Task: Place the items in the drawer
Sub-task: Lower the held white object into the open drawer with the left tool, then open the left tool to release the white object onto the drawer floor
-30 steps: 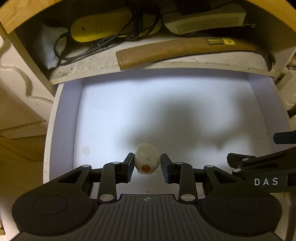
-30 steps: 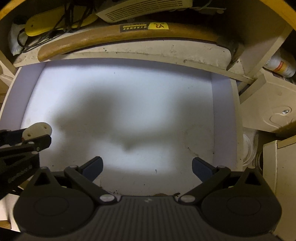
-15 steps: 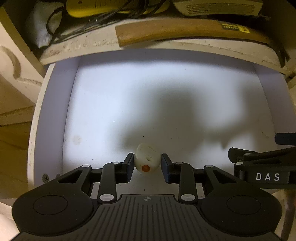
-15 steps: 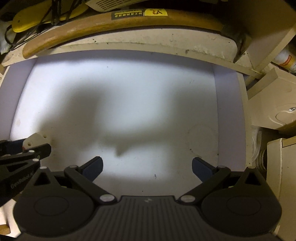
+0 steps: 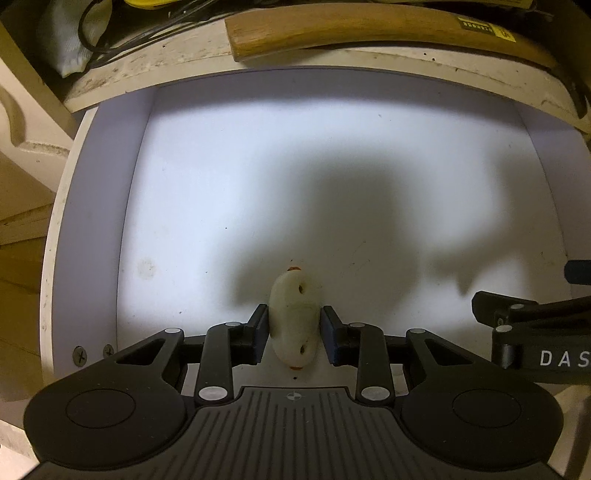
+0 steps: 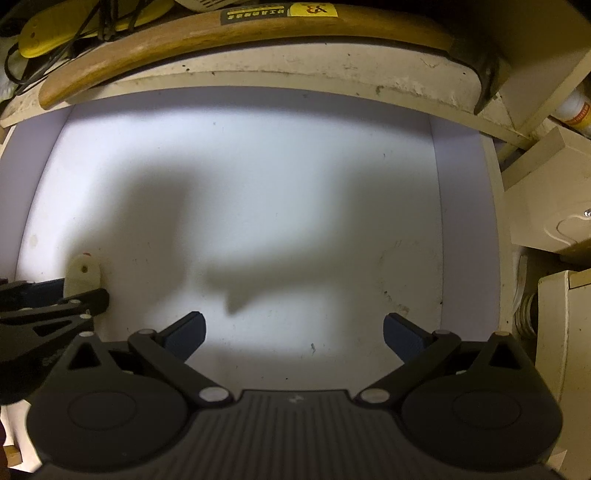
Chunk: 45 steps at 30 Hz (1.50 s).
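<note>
The small cream-white plastic toy (image 5: pixel 294 319), with orange tips and two dark holes, sits clamped between the pads of the left hand-held gripper (image 5: pixel 294 334), which is closed on it. The toy is inside the open white drawer (image 5: pixel 92 206), low over the floor near the front edge and toward the left wall; contact with the floor cannot be confirmed. The right hand-held gripper (image 6: pixel 294 330) is over the drawer's front-right area with its jaws spread wide and nothing between them. Above the drawer's rear edge, a shelf (image 6: pixel 280 68) carries a wooden-handled hammer (image 6: pixel 207 35), a yellow device (image 6: pixel 48 27) and black cables (image 5: pixel 122 40).
</note>
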{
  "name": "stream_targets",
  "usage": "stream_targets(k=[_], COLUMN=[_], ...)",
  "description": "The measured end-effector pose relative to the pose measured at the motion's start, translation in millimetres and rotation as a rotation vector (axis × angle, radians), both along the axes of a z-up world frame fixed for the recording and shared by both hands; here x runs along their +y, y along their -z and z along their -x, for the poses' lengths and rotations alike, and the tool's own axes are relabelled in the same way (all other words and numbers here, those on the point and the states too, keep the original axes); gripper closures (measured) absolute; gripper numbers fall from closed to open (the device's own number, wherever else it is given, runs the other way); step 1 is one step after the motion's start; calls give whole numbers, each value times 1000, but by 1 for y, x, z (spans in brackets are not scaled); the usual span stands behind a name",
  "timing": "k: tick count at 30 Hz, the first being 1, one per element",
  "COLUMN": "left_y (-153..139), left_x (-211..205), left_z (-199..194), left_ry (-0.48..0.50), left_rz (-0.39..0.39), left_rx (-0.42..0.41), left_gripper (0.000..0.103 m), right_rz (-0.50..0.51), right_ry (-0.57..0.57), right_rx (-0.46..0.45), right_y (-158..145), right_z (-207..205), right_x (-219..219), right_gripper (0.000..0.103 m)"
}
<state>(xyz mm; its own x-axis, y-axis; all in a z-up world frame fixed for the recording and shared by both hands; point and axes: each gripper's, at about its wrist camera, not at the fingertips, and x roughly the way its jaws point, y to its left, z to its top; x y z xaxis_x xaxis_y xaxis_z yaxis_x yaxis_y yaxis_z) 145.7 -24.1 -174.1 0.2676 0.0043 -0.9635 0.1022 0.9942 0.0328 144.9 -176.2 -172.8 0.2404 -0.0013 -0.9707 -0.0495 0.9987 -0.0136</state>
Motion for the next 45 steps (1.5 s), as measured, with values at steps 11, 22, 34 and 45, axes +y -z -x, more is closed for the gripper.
stream_targets(k=[11, 22, 34, 45], left_y=[6, 5, -24, -67], left_x=[-5, -7, -4, 3], left_z=[-1, -1, 7, 25], left_ry=[25, 25, -1, 2], left_rz=[-93, -107, -86, -43], left_rx=[-6, -14, -72, -160], left_gripper=[34, 23, 24, 24], right_rz=[9, 9, 1, -7], right_ry=[11, 24, 23, 24], right_rx=[-2, -2, -44, -124], right_y=[2, 3, -21, -65], right_z=[-1, -2, 5, 21], right_x=[-4, -5, -5, -1], right_gripper=[0, 0, 0, 0])
